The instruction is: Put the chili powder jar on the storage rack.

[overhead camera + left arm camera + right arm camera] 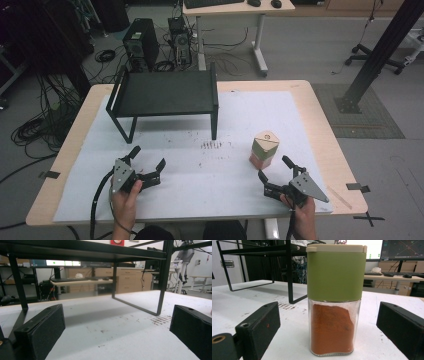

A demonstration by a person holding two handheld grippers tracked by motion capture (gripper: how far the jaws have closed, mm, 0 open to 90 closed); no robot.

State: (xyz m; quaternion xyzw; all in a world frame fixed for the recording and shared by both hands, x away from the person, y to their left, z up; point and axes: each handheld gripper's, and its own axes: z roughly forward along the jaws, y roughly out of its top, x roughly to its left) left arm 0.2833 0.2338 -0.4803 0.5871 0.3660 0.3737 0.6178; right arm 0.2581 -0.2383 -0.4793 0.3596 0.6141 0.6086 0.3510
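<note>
Right gripper (pixel 276 174): near the desk's front right corner, jaws spread wide and empty, aimed at the jar just beyond them.
Left gripper (pixel 148 159): near the front left edge, jaws also parted with nothing between them, facing the stand.
Jar: a square clear-glass spice jar with an olive-green plastic collar and cream lid (pixel 336 298), upright on the white sheet, right of the desk's middle, apart from both right jaws.
Contents: reddish-orange powder, roughly half full, sloped to one side.
Stand: a black metal shelf rack (pixel 165 93) toward the far left edge, its top bare.
Marks: dark specks (pixel 211 145) on the white paper desk cover (pixel 200 190) by the rack's front right leg; possibly spilled spice, too faint to tell.
Risk: the jar is tall and narrow, so I judge a jaw striking it off-centre would tip it; a grip on the smooth glass could slip, and the lid might pop and spill powder.
Count: two grippers, one jar, one rack.
</note>
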